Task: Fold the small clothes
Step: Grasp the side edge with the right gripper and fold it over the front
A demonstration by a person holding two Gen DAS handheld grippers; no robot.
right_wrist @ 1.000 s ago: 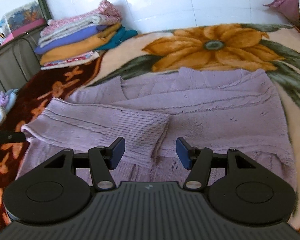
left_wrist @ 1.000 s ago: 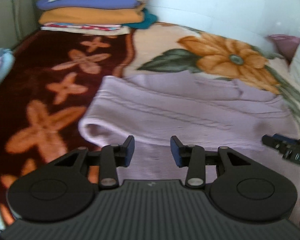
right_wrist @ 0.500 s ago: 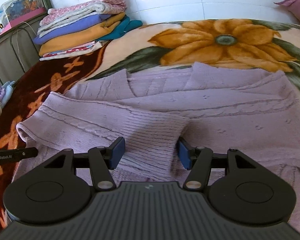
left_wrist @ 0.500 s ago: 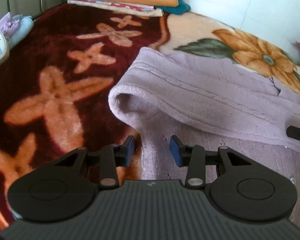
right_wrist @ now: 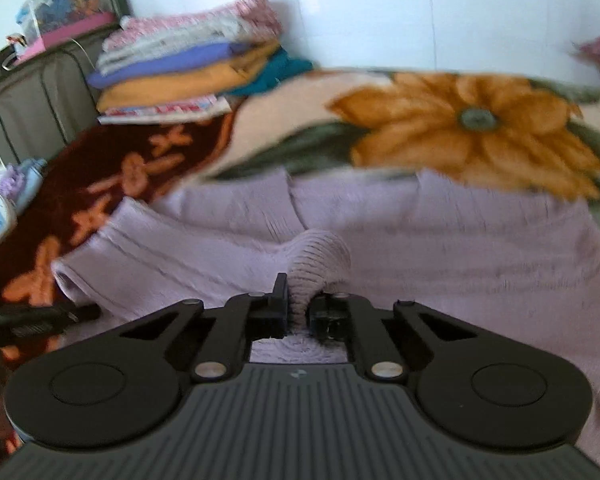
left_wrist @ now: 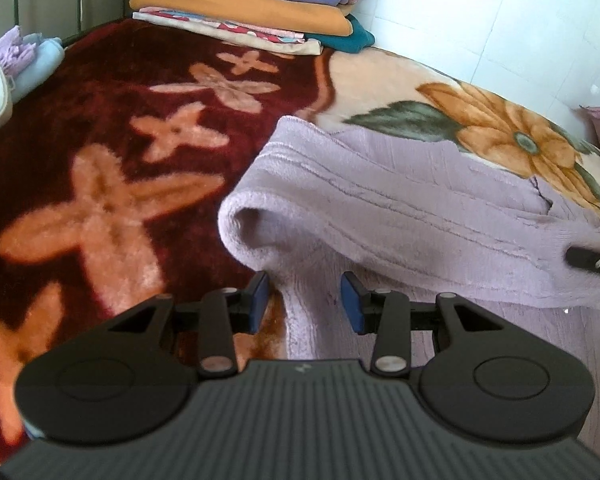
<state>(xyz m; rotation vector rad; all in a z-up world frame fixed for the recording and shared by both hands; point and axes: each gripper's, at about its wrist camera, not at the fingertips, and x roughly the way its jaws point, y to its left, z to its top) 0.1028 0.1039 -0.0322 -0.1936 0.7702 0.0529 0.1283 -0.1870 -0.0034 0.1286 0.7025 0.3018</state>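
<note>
Floral blanket (right_wrist: 460,128) — lilac sweater (right_wrist: 480,248) spread; folded stack (left_wrist: 252,4) behind

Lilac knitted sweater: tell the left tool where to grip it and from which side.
Grip the lilac knitted sweater at its bottom left corner, coming from the near edge. That flat hem already sits between the open left tool fingers, below the rounded sleeve fold.

My sweater (left_wrist: 420,208) is soft ribbed knit, its cuff (right_wrist: 320,264) coarser; the blanket (left_wrist: 100,184) under it is plush fleece; my gripper (left_wrist: 303,304) is matt black plastic.
</note>
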